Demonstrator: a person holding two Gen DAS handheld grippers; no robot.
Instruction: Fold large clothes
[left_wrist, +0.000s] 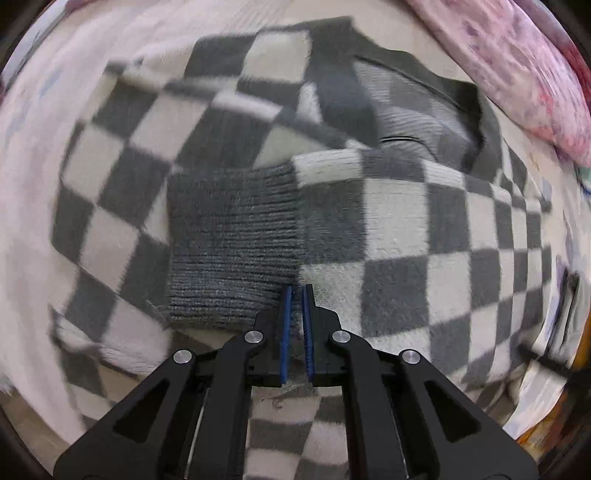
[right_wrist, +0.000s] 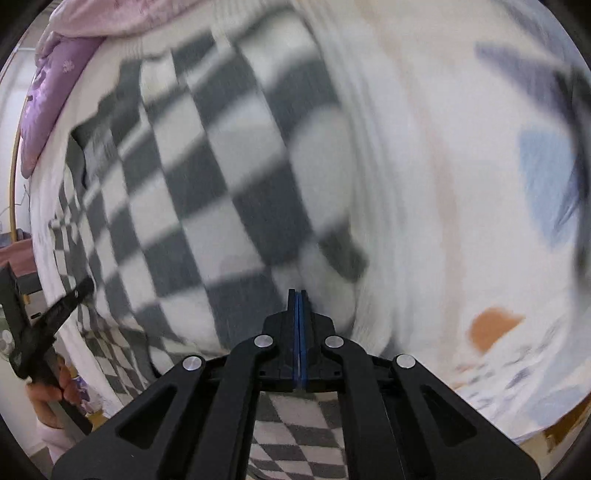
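Note:
A grey-and-white checkered sweater (left_wrist: 399, 229) lies on a white bedsheet (left_wrist: 29, 206), its plain grey ribbed cuff (left_wrist: 232, 236) folded across the body. My left gripper (left_wrist: 297, 291) is shut on the sweater fabric beside the cuff, with cloth pinched between its blue pads (left_wrist: 286, 325). My right gripper (right_wrist: 299, 295) is shut on an edge of the same sweater (right_wrist: 207, 177); checkered cloth hangs below its jaws. The right view is motion-blurred. The left gripper also shows at the left edge of the right wrist view (right_wrist: 55, 317), held by a hand.
A pink patterned quilt (left_wrist: 517, 62) lies at the bed's far side, showing as purple bedding (right_wrist: 48, 103) in the right view. The sheet (right_wrist: 461, 184) has blue and orange printed patches. The bed edge drops away at the right view's left side.

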